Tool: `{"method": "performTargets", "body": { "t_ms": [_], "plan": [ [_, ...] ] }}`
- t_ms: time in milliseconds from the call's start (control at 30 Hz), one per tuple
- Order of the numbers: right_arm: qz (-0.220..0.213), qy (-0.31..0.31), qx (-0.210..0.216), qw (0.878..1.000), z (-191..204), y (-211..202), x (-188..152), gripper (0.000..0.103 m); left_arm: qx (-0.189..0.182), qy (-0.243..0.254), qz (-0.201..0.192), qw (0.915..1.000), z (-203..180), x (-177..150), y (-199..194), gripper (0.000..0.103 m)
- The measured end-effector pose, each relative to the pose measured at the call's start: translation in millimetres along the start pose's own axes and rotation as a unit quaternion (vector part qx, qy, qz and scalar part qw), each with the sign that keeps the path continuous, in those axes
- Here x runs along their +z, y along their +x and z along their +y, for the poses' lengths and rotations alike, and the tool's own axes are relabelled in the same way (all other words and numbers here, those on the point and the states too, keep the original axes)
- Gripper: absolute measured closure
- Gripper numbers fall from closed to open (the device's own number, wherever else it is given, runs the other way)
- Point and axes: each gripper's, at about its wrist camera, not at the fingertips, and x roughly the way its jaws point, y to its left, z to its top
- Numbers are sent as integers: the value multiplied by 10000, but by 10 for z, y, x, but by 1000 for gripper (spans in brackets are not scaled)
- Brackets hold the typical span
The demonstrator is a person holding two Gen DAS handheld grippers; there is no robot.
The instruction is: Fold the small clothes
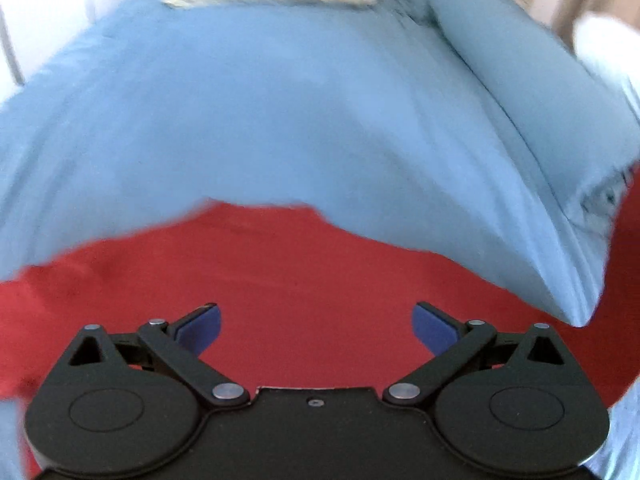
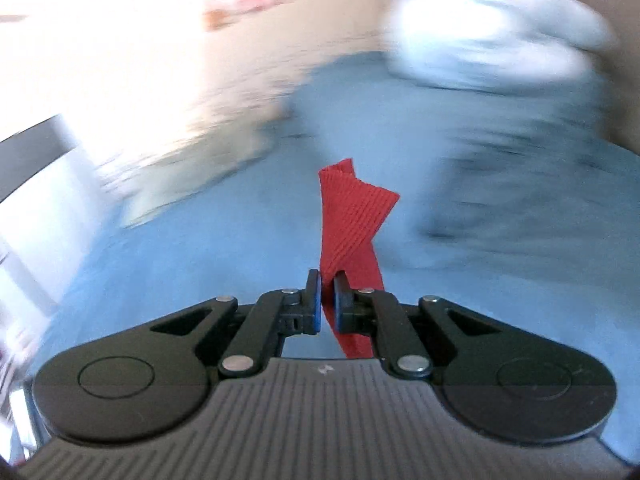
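Note:
A red garment (image 1: 280, 280) lies spread on the blue bed sheet (image 1: 280, 112) right in front of my left gripper (image 1: 316, 320). The left gripper is open, its blue pads wide apart above the red cloth, holding nothing. My right gripper (image 2: 328, 300) is shut on a ribbed edge of the red garment (image 2: 352, 216), which sticks up between the pads and hangs down below them, lifted over the blue sheet (image 2: 200, 260). The right wrist view is blurred by motion.
A fold of the blue sheet (image 1: 540, 160) rises at the right of the left wrist view. A pale pillow or bundle (image 2: 492, 28) lies at the far right of the bed. A bright wall and floor edge (image 2: 120, 60) lie to the left.

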Motion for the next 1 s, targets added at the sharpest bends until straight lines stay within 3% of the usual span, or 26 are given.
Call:
{"method": "performTargets", "body": {
  "t_ms": [100, 200, 333, 400, 500, 633, 700, 800, 1000],
  "plan": [
    [179, -762, 800, 9937, 797, 151, -345, 81, 561, 2, -164, 9983, 553, -89, -204, 0],
    [633, -1423, 1260, 9797, 1318, 401, -1010, 81, 950, -101, -74, 9954, 1032, -271, -215, 0],
    [1493, -2322, 1243, 9531, 1690, 757, -1993, 81, 502, -617, 430, 9959, 1561, -576, -98, 0],
    [1957, -2321, 1134, 9460, 1718, 906, -2323, 81, 460, -859, 602, 9934, 1656, -685, -46, 0],
    [2096, -2516, 988, 9397, 1731, 915, -2580, 81, 326, -1034, 768, 9911, 1732, -741, 14, 0],
    [2077, -2865, 1128, 9285, 1758, 888, -2589, 75, -72, -1119, 825, 9903, 1697, -740, 120, 0],
    [2151, -3012, 1345, 9192, 1811, 852, -2570, 53, -206, -1052, 815, 9909, 1600, -702, 129, 0],
    [2126, -3157, 1513, 9123, 1892, 763, -2419, 41, -328, -950, 781, 9919, 1482, -687, 114, 0],
    [2212, -2658, 1116, 9316, 1503, 331, -2105, 38, -835, -952, 899, 9879, 1131, -645, 289, 3]
  ]
}}
